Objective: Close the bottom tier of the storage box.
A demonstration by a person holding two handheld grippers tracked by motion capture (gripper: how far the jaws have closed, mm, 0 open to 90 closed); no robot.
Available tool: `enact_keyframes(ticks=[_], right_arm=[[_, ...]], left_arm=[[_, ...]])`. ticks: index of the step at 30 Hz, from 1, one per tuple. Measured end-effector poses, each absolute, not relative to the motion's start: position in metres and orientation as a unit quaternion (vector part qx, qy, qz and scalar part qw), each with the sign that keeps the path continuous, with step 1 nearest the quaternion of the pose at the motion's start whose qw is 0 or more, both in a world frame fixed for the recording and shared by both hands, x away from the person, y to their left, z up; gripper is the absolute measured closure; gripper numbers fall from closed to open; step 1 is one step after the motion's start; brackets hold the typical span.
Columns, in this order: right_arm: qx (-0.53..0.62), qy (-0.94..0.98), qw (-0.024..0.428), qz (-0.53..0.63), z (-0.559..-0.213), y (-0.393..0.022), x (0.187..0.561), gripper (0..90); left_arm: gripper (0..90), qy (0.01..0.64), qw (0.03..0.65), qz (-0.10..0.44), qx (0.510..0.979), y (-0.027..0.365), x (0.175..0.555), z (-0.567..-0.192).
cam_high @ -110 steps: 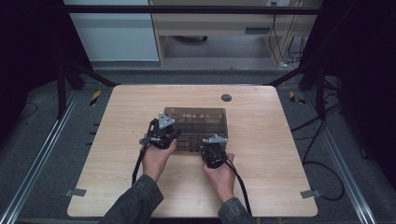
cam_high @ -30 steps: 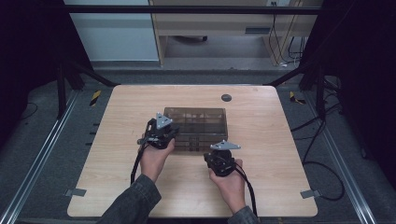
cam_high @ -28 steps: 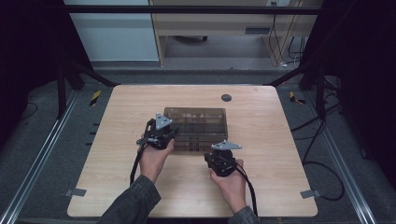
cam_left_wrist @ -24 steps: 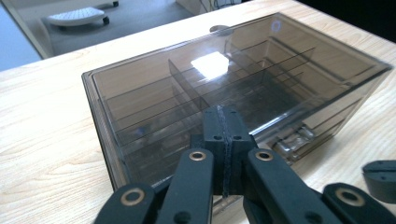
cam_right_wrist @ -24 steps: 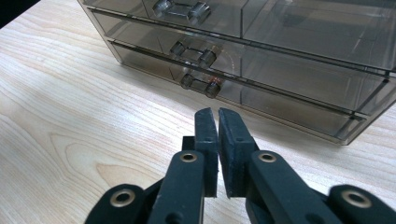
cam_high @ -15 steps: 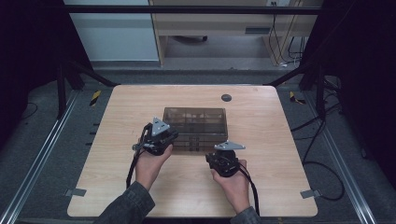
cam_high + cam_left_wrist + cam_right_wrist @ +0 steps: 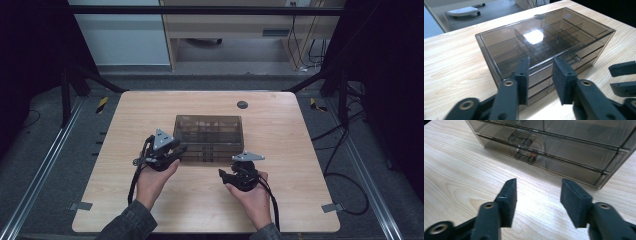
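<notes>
One smoky, see-through drawer box (image 7: pixel 209 135) sits near the middle of the wooden table (image 7: pixel 300 200), with two small clear handles (image 7: pixel 522 140) showing on its front drawers (one above the other). Two grippers face it. On the left gripper (image 7: pixel 540 75), just beside the box's near left corner, the jaws have just been opening with nothing between them. On the right gripper (image 7: pixel 537 195), short of the front, they have just been opening too, over bare wood.
</notes>
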State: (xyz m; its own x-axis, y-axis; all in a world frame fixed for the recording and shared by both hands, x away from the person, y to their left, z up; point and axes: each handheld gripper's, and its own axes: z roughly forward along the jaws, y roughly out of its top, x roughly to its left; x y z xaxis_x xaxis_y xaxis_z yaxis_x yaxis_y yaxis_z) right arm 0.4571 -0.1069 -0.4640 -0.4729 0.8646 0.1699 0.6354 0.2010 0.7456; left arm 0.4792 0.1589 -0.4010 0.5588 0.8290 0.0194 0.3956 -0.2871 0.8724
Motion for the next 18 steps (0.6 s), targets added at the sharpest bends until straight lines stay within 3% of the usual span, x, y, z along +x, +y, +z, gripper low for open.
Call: enact_keyframes(ticks=[6,18], right_arm=[[0.49,0.76,0.153,0.398,-0.464,-0.114,0.456,31.8],[0.512,0.748,0.162,0.391,-0.466,-0.135,0.455,17.4]], left_arm=[[38.5,0.406,0.447,0.247,0.758,0.173,0.471,-0.404],[16.7,0.397,0.445,0.262,0.759,0.198,0.452,-0.422]])
